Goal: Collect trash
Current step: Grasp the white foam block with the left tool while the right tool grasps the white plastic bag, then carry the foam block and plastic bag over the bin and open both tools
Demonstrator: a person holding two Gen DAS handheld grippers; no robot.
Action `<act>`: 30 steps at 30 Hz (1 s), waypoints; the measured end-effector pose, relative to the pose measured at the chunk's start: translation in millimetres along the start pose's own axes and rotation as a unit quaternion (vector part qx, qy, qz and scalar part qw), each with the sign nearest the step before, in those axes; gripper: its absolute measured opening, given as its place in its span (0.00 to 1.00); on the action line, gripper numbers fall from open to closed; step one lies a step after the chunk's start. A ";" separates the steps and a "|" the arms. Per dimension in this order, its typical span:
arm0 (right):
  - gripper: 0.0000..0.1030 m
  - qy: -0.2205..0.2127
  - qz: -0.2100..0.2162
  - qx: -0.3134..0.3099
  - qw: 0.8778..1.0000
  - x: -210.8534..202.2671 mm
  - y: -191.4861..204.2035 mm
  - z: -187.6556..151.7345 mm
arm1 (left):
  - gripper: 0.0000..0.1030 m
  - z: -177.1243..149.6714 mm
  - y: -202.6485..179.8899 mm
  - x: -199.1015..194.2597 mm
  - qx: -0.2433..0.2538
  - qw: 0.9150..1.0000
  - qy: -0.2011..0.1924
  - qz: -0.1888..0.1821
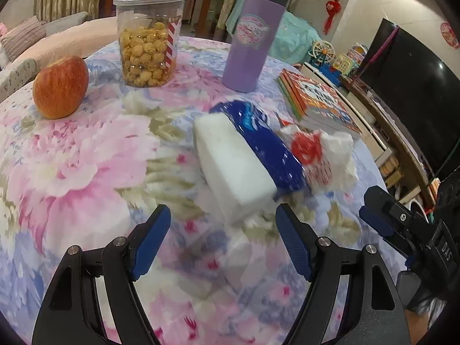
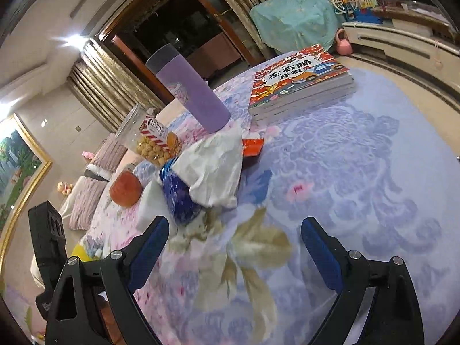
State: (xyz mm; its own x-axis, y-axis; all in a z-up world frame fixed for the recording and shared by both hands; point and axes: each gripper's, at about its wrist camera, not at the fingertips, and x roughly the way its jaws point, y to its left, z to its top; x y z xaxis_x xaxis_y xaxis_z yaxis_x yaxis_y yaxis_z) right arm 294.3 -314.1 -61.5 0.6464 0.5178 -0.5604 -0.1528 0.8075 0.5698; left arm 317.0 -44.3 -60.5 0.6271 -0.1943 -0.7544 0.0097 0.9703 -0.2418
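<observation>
A blue wrapper (image 1: 267, 143) lies draped over a white tray-like block (image 1: 233, 164) on the floral tablecloth. Beside it to the right sits a crumpled white wrapper with red print (image 1: 322, 152). My left gripper (image 1: 222, 217) is open, its blue pads just short of the white block. In the right wrist view the blue wrapper (image 2: 179, 195) and the crumpled white wrapper (image 2: 212, 166) lie left of centre, with a small orange packet (image 2: 252, 146) behind them. My right gripper (image 2: 234, 224) is open over bare cloth, a little short of them. It also shows at the left view's right edge.
An apple (image 1: 61, 86), a clear tub of popcorn (image 1: 148, 40) and a purple tumbler (image 1: 253, 37) stand at the back of the round table (image 1: 72, 158). A stack of books (image 1: 316, 100) lies at the right. The table edge drops off at the right.
</observation>
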 end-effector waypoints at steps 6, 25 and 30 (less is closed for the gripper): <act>0.91 0.001 0.023 0.006 1.000 21.1 1.8 15.9 | 0.75 7.4 7.0 6.6 -0.007 1.000 -0.013 -0.006; 0.31 -0.010 0.043 -0.023 0.999 -30.1 12.1 -5.8 | 0.28 -35.9 -8.9 -54.0 0.055 0.996 -0.024 -0.061; 0.31 -0.031 0.030 -0.034 0.998 -64.8 15.6 -20.6 | 0.28 -59.2 -26.8 -72.4 0.090 0.990 -0.012 -0.104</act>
State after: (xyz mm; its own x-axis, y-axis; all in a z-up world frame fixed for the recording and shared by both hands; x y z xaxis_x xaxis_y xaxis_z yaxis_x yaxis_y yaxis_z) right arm 234.6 -329.3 -28.7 0.6795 0.5491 -0.4865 -0.2422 0.7939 0.5578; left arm 225.2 -64.9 -35.5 0.6149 -0.3921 -0.6842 0.2782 0.9197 -0.2770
